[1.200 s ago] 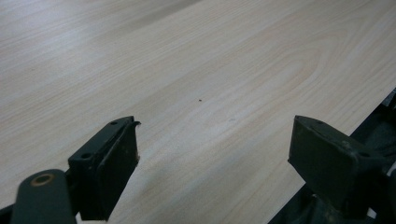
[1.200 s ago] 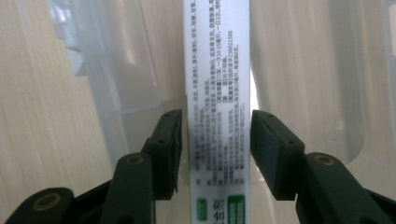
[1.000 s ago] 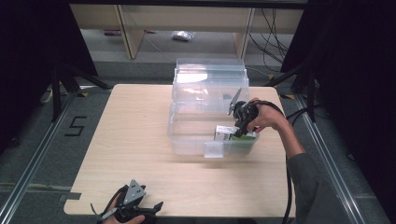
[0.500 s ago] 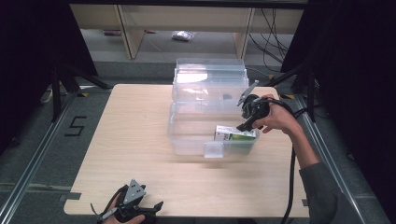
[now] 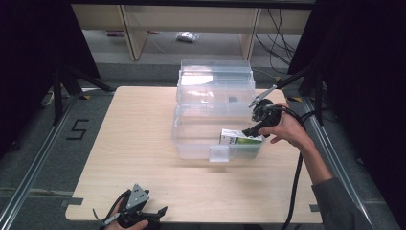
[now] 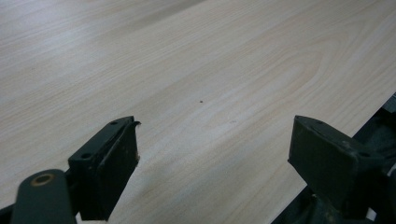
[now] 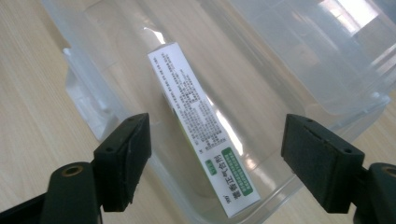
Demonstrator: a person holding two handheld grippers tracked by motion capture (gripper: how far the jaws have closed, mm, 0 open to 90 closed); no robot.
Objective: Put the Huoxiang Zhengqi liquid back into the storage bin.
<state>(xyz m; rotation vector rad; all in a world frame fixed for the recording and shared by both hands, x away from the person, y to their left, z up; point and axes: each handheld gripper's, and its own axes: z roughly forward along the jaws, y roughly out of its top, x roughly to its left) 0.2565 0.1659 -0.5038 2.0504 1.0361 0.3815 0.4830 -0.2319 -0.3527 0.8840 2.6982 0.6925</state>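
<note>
A clear plastic bin (image 5: 191, 139) stands on the wooden table (image 5: 129, 148), its lid tipped up at the back. A white and green box (image 5: 239, 138) lies inside it at the front right corner; in the right gripper view the box (image 7: 203, 121) lies below the jaws, apart from them. My right gripper (image 5: 253, 128) hovers open just above the bin's right side, empty (image 7: 215, 154). My left gripper (image 5: 143, 215) rests at the table's front edge, open over bare wood (image 6: 215, 154).
The bin's upright lid (image 5: 215, 81) blocks the table's far middle. A black cable (image 5: 294, 187) trails from the right gripper along the forearm. Shelving (image 5: 139, 28) and a floor mark "5" (image 5: 76, 129) lie beyond the table. Bare wood spreads to the bin's left.
The right gripper has lifted up and back to the right, away from the box, which stays lying in the bin. The left gripper has not moved.
</note>
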